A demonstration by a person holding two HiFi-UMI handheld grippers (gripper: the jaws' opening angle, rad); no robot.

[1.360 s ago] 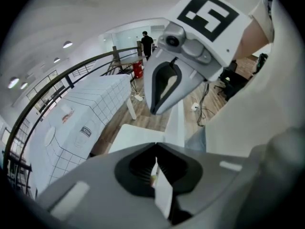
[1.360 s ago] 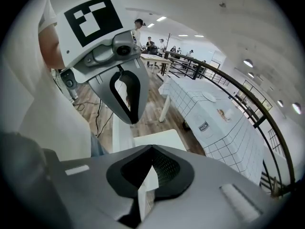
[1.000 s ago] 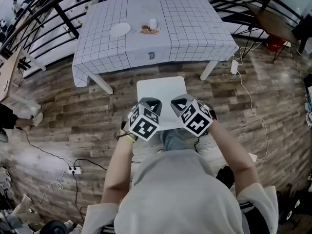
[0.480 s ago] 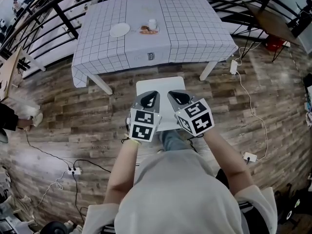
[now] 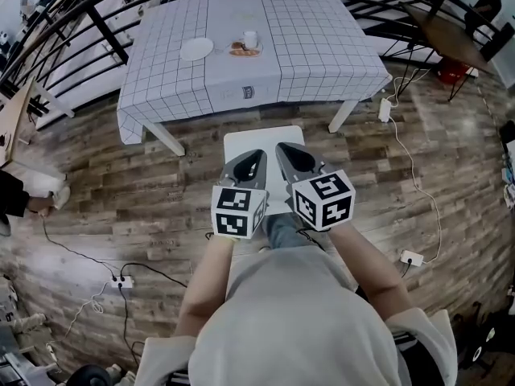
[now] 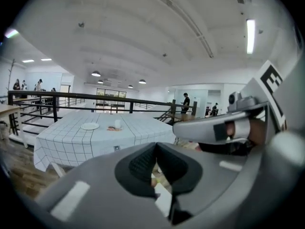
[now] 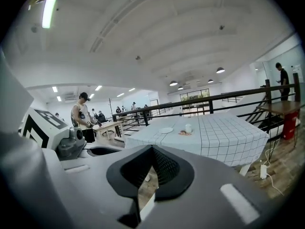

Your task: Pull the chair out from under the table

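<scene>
The white chair (image 5: 265,137) stands on the wooden floor, clear of the table (image 5: 322,63) with the checked cloth, just in front of me. Both grippers hover side by side over its seat and point toward the table. My left gripper (image 5: 257,153) is shut with nothing between its jaws. My right gripper (image 5: 280,145) is also shut and empty. In the left gripper view the closed jaws (image 6: 156,144) aim at the table (image 6: 86,142), with the right gripper (image 6: 224,128) alongside. In the right gripper view the shut jaws (image 7: 152,148) face the same table (image 7: 214,137).
A plate (image 5: 196,49), a cup (image 5: 251,39) and some food (image 5: 245,51) sit on the table. A black railing (image 5: 105,30) curves behind it. Cables and power strips (image 5: 121,281) (image 5: 411,257) lie on the floor. A wooden table (image 5: 451,39) stands at the right.
Both grippers have risen and rolled upright, so their marker cubes now face the head camera more squarely. Their jaws stayed shut. The chair has not moved.
</scene>
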